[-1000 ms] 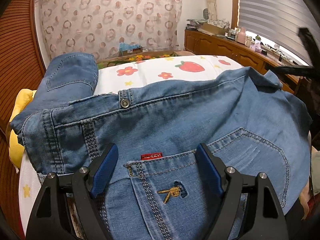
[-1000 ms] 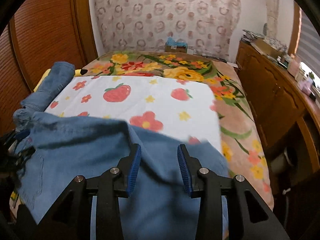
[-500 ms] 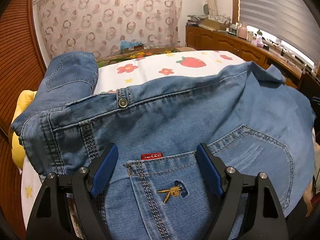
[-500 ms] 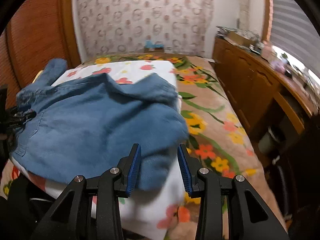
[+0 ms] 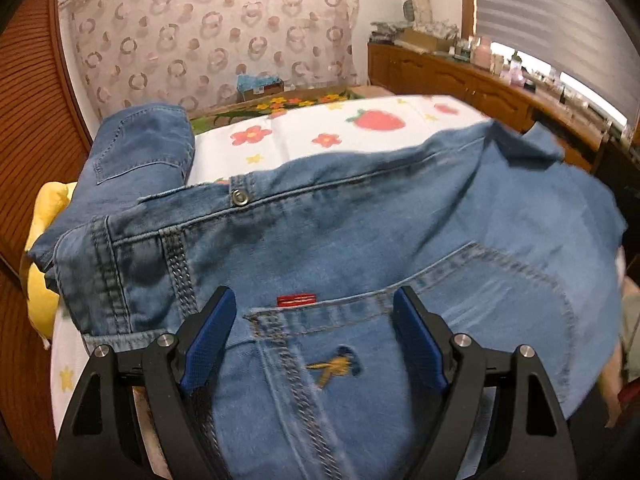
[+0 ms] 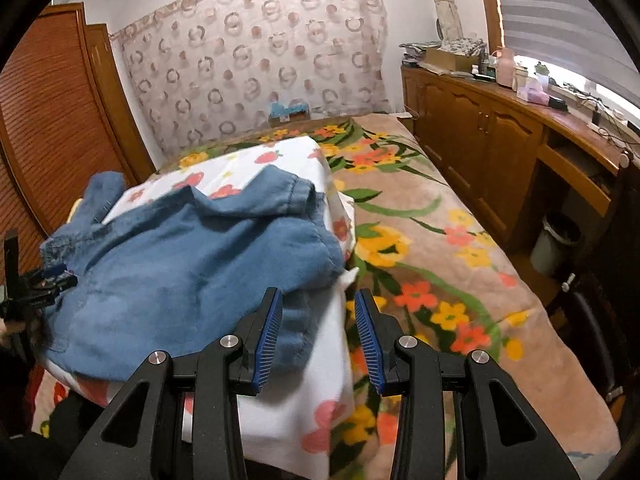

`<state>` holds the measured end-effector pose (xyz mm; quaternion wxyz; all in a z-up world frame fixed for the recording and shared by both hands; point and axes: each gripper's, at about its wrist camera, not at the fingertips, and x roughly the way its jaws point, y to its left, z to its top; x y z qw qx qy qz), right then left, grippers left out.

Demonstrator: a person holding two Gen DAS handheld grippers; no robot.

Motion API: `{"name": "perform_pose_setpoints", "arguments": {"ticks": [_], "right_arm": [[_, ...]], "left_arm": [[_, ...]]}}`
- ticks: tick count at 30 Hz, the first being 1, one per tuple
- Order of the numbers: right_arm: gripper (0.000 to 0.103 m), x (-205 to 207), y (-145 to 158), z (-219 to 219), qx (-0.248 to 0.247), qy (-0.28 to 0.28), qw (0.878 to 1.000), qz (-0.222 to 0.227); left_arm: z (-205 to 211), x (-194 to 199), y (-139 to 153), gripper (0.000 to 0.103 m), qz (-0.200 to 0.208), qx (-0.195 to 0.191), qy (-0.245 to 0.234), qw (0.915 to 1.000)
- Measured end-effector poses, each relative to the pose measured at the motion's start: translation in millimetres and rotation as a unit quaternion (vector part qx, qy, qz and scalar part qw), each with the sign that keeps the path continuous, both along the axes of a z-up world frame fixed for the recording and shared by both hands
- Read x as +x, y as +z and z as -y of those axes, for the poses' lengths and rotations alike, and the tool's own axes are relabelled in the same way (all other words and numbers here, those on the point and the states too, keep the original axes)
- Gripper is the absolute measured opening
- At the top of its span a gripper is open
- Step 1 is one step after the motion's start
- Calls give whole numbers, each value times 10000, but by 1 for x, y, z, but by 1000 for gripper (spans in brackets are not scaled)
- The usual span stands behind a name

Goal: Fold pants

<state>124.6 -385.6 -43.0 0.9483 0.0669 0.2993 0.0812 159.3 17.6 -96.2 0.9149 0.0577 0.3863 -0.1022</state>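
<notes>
The blue denim pants lie folded over on a white strawberry-print cloth on the bed, back pocket and red tag up. My left gripper is open, its blue pads either side of the waistband near the pocket. In the right wrist view the pants lie in a rumpled heap on the cloth. My right gripper is open and empty, above the heap's right edge. The left gripper shows at the far left against the denim.
A floral blanket covers the bed to the right. Wooden cabinets with clutter run along the right wall. A yellow cushion and another pair of jeans lie at the left. A small bin stands by the cabinets.
My right gripper let the pant leg drop onto the heap and drew back to the right. The left gripper stayed open over the waistband and barely moved.
</notes>
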Motion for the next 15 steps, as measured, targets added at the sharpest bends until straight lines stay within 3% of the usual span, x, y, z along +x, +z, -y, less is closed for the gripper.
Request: {"name": "perform_pose_setpoints", "arguments": {"ticks": [10,15], "right_arm": [[39,34,-24,3,606,31,9974,-387],[39,45,-27,1,640,59,9959,-631]], "left_arm": [[30,-37,32,82,284,-387,-371,9982],[41,-44,35,82,237,-351,-471,9980]]}}
